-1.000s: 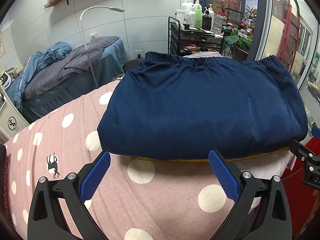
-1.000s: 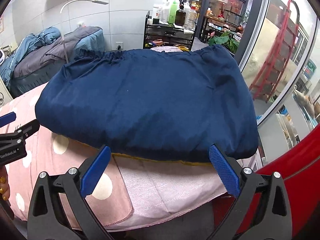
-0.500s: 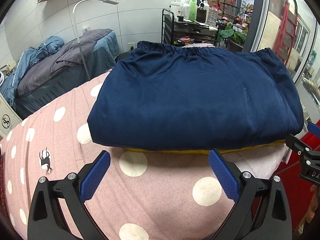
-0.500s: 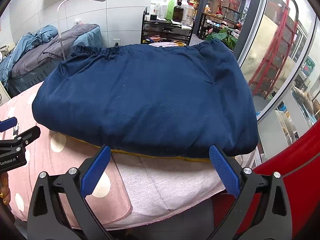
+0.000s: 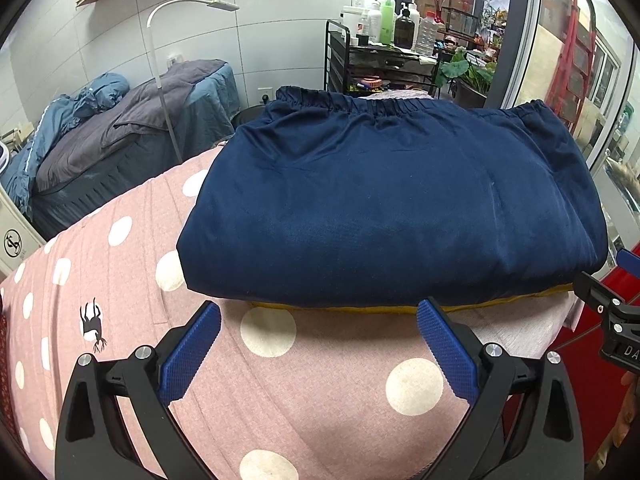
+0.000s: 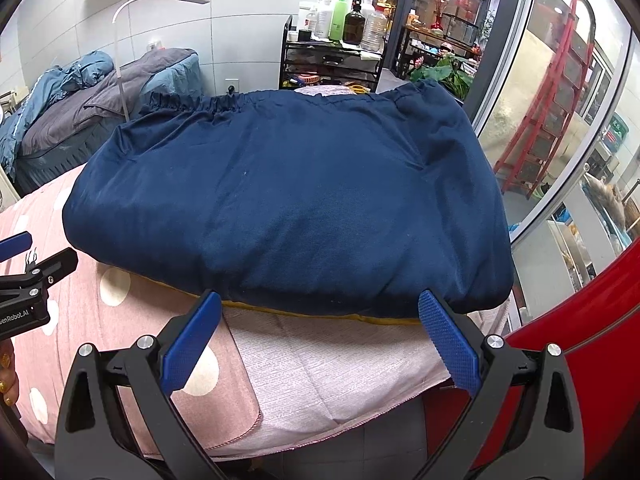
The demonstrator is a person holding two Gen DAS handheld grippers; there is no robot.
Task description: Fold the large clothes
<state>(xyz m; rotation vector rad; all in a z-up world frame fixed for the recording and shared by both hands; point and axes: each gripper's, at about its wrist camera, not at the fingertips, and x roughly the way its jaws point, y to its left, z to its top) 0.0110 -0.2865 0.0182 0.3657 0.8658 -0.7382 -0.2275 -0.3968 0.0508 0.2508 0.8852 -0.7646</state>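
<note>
I'm looking at the navy garment (image 5: 392, 208) lying folded in a thick bundle on the polka-dot covered desk (image 5: 280, 380), its elastic waistband at the far edge and a yellow layer (image 5: 360, 309) peeking out under its near fold. Biggest risk: the bundle's right end is sitting close to the desk edge (image 6: 360, 420), so a sloppy push or lift could be sending it sliding off toward the floor. Next: the stack is looking puffy, so grabbing only the top layer could be peeling the fold open. The pink cover itself is lying loose at the right corner and could be dragging along.

I'm holding the left claw (image 5: 318, 344) with fingers spread wide, gripping nothing, just short of the near fold. The right claw (image 6: 318, 344) is likewise spread and empty.

Hard to tell: what the yellow layer is, lining or separate item. The garment's far side and the floor are hidden. A hand (image 6: 8, 376) is getting cut off at the frame edge
</note>
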